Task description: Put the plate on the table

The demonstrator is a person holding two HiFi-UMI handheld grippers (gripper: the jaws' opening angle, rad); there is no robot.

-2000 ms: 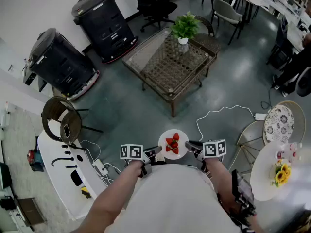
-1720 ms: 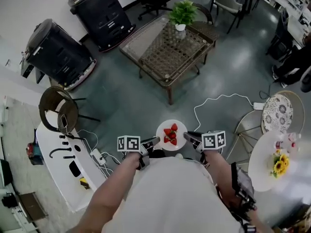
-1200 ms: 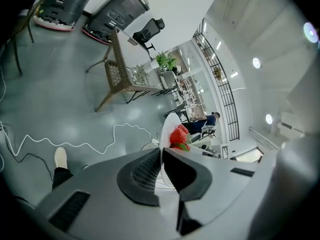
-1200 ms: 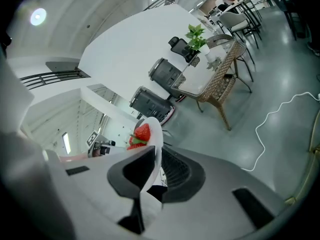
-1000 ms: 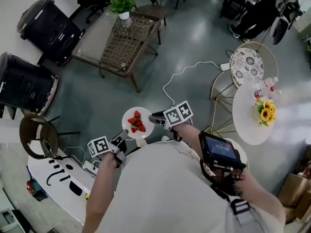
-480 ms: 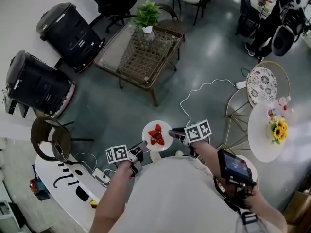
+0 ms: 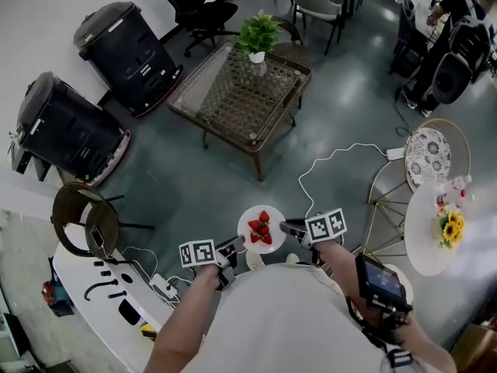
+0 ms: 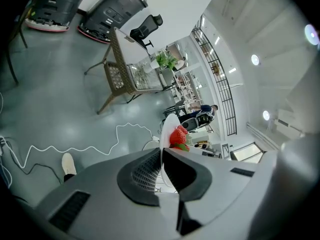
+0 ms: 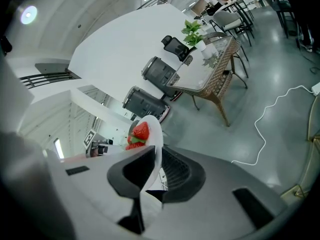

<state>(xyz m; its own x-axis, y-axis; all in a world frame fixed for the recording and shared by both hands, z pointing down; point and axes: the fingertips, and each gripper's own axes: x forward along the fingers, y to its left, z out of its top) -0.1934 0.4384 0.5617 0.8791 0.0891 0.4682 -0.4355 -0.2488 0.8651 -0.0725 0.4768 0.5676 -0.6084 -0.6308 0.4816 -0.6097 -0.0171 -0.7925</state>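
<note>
A small white plate (image 7: 262,229) with strawberries (image 7: 261,231) on it hangs in the air in front of the person, above the grey floor. My left gripper (image 7: 233,247) is shut on its left rim and my right gripper (image 7: 289,228) is shut on its right rim. In the left gripper view the plate rim (image 8: 167,129) runs edge-on between the jaws, strawberries (image 8: 178,135) beyond them. The right gripper view shows the same plate (image 9: 154,134) pinched between its jaws. The wicker glass-topped table (image 7: 245,95) stands farther ahead, a potted plant (image 7: 257,35) at its far end.
Two big black bins (image 7: 124,47) stand at the left near the wall. A white cable (image 7: 326,165) lies on the floor between me and the table. A round white side table (image 7: 446,228) with flowers and wire chairs (image 7: 427,158) are at the right. A white counter (image 7: 93,286) is at lower left.
The view has swung, so the wicker table has shifted from upper left toward the upper middle. The plate stays held between both grippers, level, in front of the person.
</note>
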